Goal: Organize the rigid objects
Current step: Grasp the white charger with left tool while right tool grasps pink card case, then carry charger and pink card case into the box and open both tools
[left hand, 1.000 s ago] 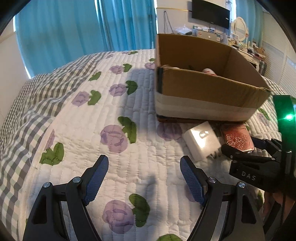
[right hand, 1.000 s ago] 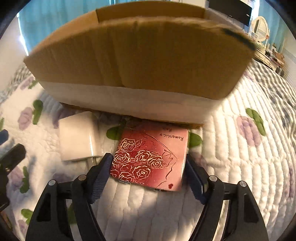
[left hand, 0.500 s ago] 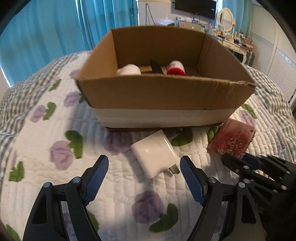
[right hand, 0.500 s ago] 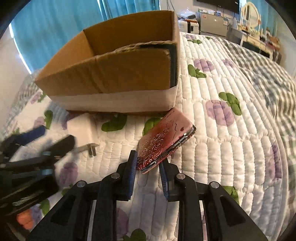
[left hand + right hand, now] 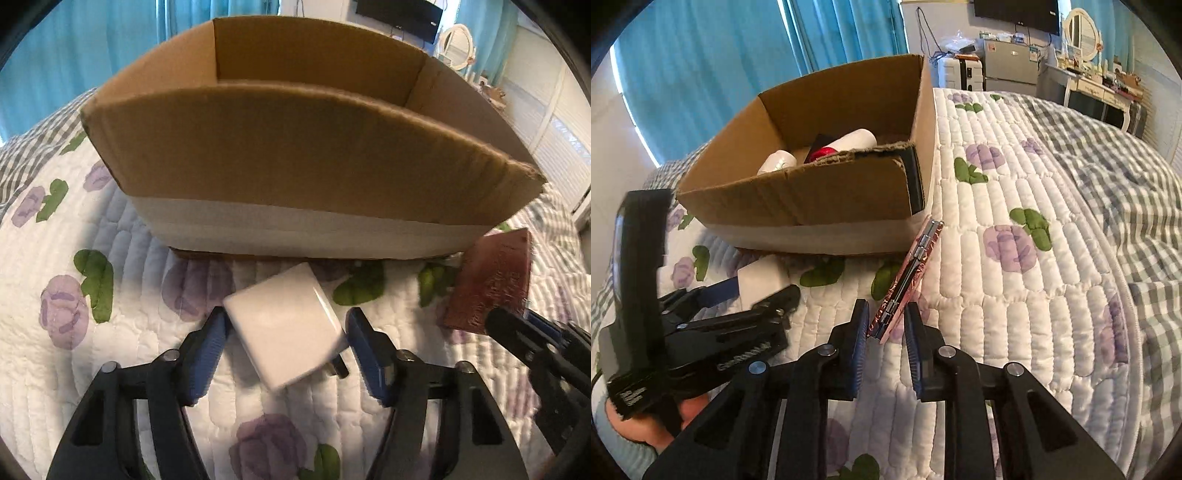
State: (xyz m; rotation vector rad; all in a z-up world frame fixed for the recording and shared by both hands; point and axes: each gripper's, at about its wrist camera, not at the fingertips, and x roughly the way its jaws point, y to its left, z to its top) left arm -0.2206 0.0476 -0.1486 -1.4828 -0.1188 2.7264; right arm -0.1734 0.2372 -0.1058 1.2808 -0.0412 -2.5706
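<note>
A white charger block [image 5: 284, 328] lies on the flowered quilt just in front of the cardboard box [image 5: 295, 166]. My left gripper [image 5: 287, 319] straddles the charger and its jaws are closing; the left pad [image 5: 207, 347] touches a corner, while the right pad shows a sliver of gap. My right gripper [image 5: 886, 321] is shut on a slim pink rose-patterned case [image 5: 912, 266], held on edge and tilted, off the quilt near the box's right corner. The case [image 5: 491, 280] also shows at the right of the left wrist view. White bottles [image 5: 857, 140] and a red item [image 5: 823, 153] lie inside the box.
The white quilt [image 5: 1015, 295] with purple flowers covers the bed, with a grey checked blanket [image 5: 1126, 184] to the right. Teal curtains [image 5: 720, 55] hang behind. A dresser [image 5: 1100, 88], mirror and TV stand at the back right. A hand [image 5: 635, 424] holds the left gripper.
The left gripper moved in over the charger and its jaws narrowed around it. The right gripper shut on the rose case, lifted it and turned it on edge.
</note>
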